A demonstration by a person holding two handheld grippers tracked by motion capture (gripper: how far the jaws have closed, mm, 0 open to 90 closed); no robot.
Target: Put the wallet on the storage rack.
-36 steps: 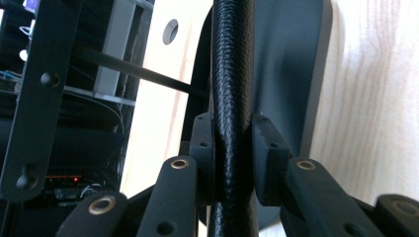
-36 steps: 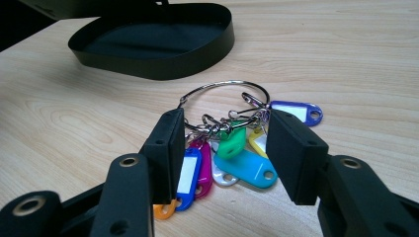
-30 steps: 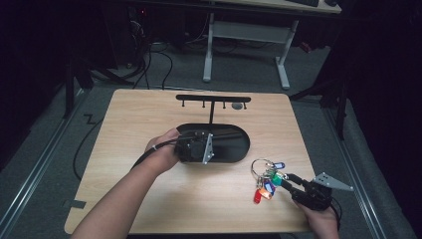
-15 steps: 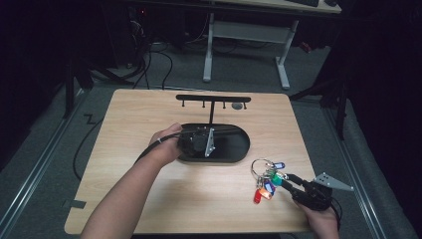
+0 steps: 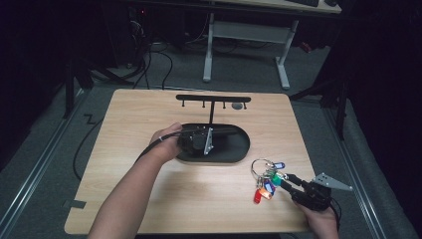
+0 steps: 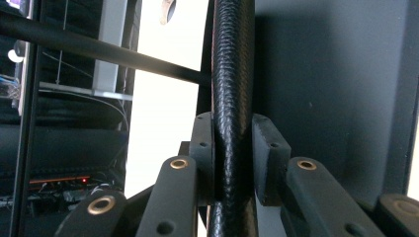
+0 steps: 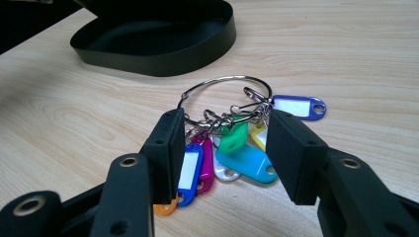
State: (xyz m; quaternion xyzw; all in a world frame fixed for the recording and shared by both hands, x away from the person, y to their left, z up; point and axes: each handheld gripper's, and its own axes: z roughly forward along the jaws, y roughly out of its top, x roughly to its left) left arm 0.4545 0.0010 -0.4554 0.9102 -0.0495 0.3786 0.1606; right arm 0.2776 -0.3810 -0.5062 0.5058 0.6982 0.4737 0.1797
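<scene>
Key stand [image 5: 213, 106] post pinched tight in the left gripper [image 6: 232, 158], right over its black oval base [image 5: 234, 148] | key ring [image 7: 225, 98] with coloured tags [image 7: 245, 160] lies flat on the table [image 5: 149, 199], sitting between the right gripper [image 7: 222, 148] pads, jaws apart, not squeezing

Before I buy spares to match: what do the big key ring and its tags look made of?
Key ring: likely steel wire, polished, with bright glints. Tags: probably glossy moulded plastic in solid colours, some with white paper label windows.
</scene>
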